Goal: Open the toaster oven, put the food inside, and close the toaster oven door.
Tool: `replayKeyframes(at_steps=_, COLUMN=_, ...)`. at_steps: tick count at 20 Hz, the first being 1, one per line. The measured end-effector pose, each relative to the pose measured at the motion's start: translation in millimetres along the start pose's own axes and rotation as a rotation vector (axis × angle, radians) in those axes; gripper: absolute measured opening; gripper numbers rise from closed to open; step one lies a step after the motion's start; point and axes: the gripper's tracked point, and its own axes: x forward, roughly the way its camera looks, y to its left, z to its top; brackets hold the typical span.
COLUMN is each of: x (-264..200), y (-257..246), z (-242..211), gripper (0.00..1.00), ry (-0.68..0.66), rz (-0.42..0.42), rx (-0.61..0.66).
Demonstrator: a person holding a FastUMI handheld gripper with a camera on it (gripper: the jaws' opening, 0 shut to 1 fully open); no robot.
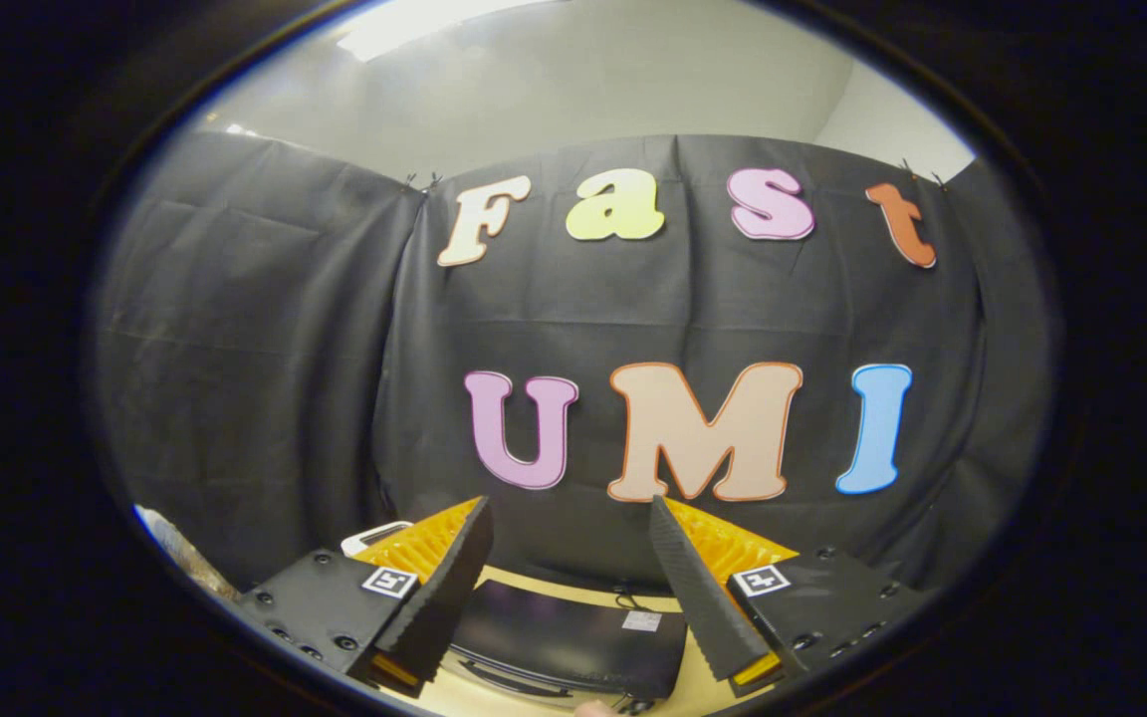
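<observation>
1 toaster oven (573, 637), 2 fingers (439, 588) spread apart.

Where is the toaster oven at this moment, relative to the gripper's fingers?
In the gripper view the toaster oven sits low on the table, between and below the open gripper, in front of the black cloth wall.

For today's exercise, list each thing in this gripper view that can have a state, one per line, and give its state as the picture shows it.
gripper: open, fingers spread apart, holding nothing, raised above the table.
toaster oven: a dark box below and between the fingers, seen from above; whether its door is open or shut cannot be told.
table: light wood, carrying the toaster oven.
</observation>
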Motion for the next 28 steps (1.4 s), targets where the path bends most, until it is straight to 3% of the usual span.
replayKeyframes(at_steps=9, x=29, y=11, z=-169, gripper=0.99, ry=0.213, rz=-0.009, rx=-0.069)
replayKeyframes(at_steps=14, x=33, y=15, z=-241, gripper=0.99, ry=0.321, rz=0.0, rx=-0.107)
replayKeyframes(at_steps=21, x=34, y=18, z=-298, gripper=0.99, ry=0.432, rz=0.002, rx=-0.115)
replayKeyframes(at_steps=28, x=15, y=24, z=-305, gripper=0.99, ry=0.452, rz=0.025, rx=-0.072)
